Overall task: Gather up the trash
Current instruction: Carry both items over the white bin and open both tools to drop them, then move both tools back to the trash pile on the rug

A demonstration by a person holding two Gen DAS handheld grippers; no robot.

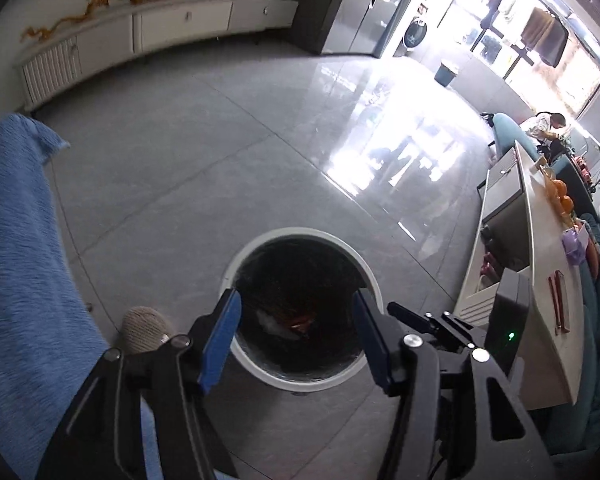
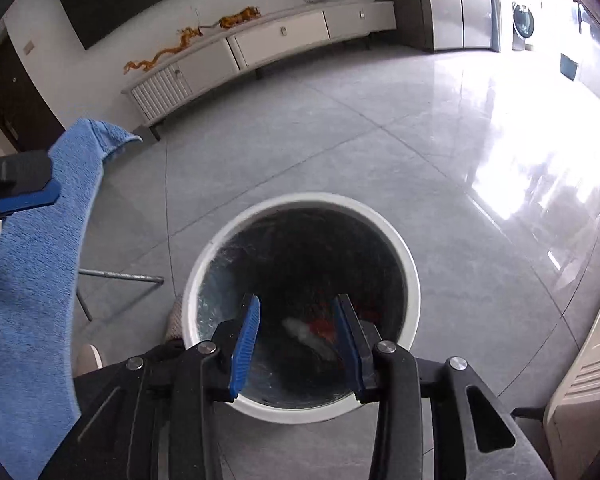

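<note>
A round white trash bin (image 1: pixel 256 372) with a black liner stands on the grey tiled floor; it also shows in the right wrist view (image 2: pixel 412 272). White and red trash (image 2: pixel 312 332) lies at its bottom, also seen in the left wrist view (image 1: pixel 288 322). My left gripper (image 1: pixel 296 312) is open and empty, hovering above the bin's mouth. My right gripper (image 2: pixel 296 316) is open and empty, also above the bin. The right gripper's tip shows in the left wrist view (image 1: pixel 424 320), and the left gripper's blue finger shows in the right wrist view (image 2: pixel 24 200).
A blue towel (image 1: pixel 20 260) covers a surface at the left (image 2: pixel 32 280). A white low cabinet (image 2: pixel 260 48) lines the far wall. A white table (image 1: pixel 540 280) with oranges and clutter stands at the right. A metal frame leg (image 2: pixel 120 276) and slippers (image 1: pixel 144 328) are near the bin.
</note>
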